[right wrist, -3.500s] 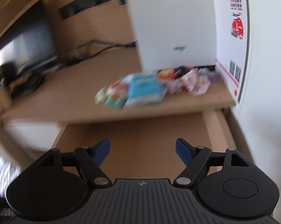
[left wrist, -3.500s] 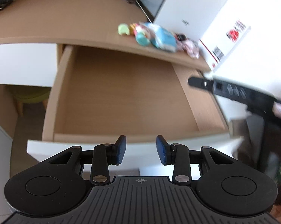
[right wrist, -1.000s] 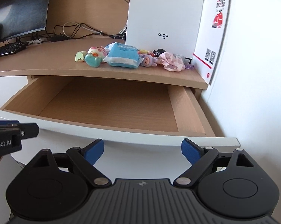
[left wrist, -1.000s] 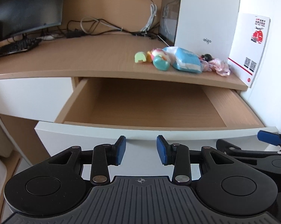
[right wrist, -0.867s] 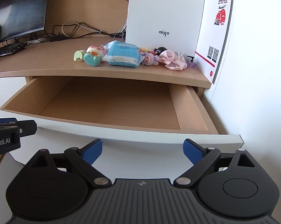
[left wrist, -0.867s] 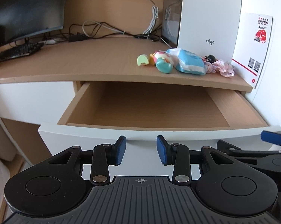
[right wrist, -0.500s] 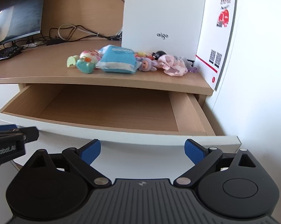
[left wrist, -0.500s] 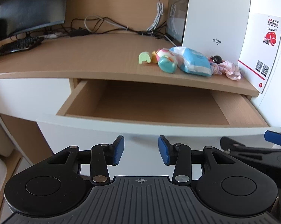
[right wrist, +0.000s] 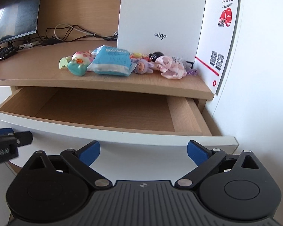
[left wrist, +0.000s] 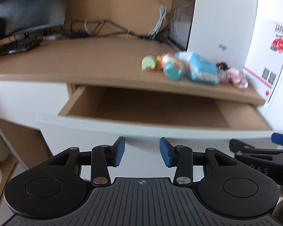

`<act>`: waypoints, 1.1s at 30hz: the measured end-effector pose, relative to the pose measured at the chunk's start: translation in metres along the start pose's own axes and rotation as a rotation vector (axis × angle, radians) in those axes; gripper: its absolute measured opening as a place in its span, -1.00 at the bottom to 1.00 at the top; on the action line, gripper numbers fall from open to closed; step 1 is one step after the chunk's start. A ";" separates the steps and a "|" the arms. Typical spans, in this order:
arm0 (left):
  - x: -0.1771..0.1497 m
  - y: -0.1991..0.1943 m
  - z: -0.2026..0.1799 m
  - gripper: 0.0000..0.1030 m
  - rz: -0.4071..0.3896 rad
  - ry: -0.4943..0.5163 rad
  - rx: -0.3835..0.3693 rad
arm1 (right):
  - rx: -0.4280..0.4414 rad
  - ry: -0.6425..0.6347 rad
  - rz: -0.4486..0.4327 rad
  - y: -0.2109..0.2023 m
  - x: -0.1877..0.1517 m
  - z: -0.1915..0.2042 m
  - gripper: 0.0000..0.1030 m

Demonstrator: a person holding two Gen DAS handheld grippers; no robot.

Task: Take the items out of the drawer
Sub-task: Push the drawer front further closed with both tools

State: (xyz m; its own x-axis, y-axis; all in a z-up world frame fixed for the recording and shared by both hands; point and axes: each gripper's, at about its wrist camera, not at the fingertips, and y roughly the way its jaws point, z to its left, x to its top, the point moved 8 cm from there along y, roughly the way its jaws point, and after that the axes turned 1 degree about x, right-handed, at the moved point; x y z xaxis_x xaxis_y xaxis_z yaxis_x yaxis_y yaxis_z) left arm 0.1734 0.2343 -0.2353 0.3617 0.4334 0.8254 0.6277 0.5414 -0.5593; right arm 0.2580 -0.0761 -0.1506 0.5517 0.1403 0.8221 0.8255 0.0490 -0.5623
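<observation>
The drawer (left wrist: 160,113) under the desk stands pulled out, and the wooden floor I can see inside is bare (right wrist: 103,109). My left gripper (left wrist: 142,154) hovers in front of the white drawer front, its jaws opening with nothing between them. My right gripper (right wrist: 143,151) hangs before the drawer's right half, open wide and empty. On the desk above lie a blue tissue pack (right wrist: 111,63), a teal toy (right wrist: 76,68), a purple doll (right wrist: 142,66) and a pink cloth bundle (right wrist: 171,67). The left wrist view is blurred.
A white computer case (right wrist: 160,18) stands behind the toys, with a red-and-white leaflet (right wrist: 222,37) against the white wall at the right. A monitor (left wrist: 28,9), a keyboard (left wrist: 15,47) and loose cables (right wrist: 70,30) fill the desk's back left.
Both grippers have drawn back and sunk slightly, so the drawer front sits higher in each view. Both pairs of jaws stand wider than a second ago.
</observation>
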 end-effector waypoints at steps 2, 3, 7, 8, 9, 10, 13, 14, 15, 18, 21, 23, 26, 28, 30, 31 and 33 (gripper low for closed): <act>0.008 -0.002 -0.002 -0.12 -0.045 0.017 0.007 | -0.005 0.012 -0.002 0.003 0.003 -0.003 0.92; 0.011 -0.001 -0.002 -0.12 -0.055 0.031 0.018 | -0.004 0.017 0.000 0.006 0.004 -0.004 0.92; 0.015 0.009 0.003 -0.13 -0.036 0.050 0.047 | -0.008 0.013 0.009 0.013 0.005 -0.004 0.92; 0.015 0.009 0.004 -0.13 -0.038 0.054 0.049 | -0.006 0.013 0.014 0.015 0.005 -0.004 0.92; 0.016 0.010 0.004 -0.13 -0.039 0.060 0.048 | -0.005 0.013 0.017 0.017 0.005 -0.004 0.92; 0.016 0.011 0.004 -0.13 -0.035 0.062 0.047 | -0.006 0.014 0.019 0.018 0.005 -0.004 0.92; 0.016 0.009 0.007 -0.12 -0.012 0.048 0.067 | -0.006 0.017 0.021 0.020 0.005 -0.004 0.92; 0.014 0.008 0.009 -0.12 -0.002 0.031 0.076 | -0.007 0.016 0.020 0.020 0.005 -0.004 0.92; 0.012 0.007 0.012 -0.12 0.003 0.020 0.086 | -0.007 0.016 0.019 0.020 0.006 -0.004 0.92; 0.005 0.010 0.019 -0.12 0.026 0.002 0.099 | -0.007 0.020 0.020 0.021 0.006 -0.004 0.92; 0.005 0.016 0.020 -0.12 0.027 0.014 0.097 | -0.009 0.020 0.019 0.021 0.006 -0.004 0.92; 0.004 0.018 0.019 -0.12 0.034 0.013 0.082 | -0.010 0.021 0.018 0.021 0.006 -0.005 0.92; 0.002 0.023 0.014 -0.12 0.044 0.014 0.047 | -0.015 0.027 0.019 0.021 0.007 -0.006 0.92; 0.003 0.024 0.009 -0.12 0.045 0.022 0.024 | -0.020 0.032 0.021 0.022 0.007 -0.007 0.92; 0.005 0.024 0.003 -0.12 0.025 0.039 0.021 | -0.026 0.037 0.018 0.022 0.008 -0.009 0.92; 0.006 0.023 0.002 -0.10 0.014 0.045 0.026 | -0.030 0.042 0.013 0.022 0.009 -0.010 0.92; 0.009 0.024 0.002 -0.05 0.000 0.055 0.040 | -0.032 0.047 0.008 0.023 0.010 -0.011 0.92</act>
State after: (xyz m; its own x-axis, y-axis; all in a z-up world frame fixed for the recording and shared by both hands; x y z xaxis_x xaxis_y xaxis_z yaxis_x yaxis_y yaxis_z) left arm 0.1904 0.2523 -0.2419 0.3997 0.3942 0.8275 0.6002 0.5698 -0.5613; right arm 0.2840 -0.0848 -0.1546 0.5628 0.0935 0.8213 0.8239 0.0163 -0.5665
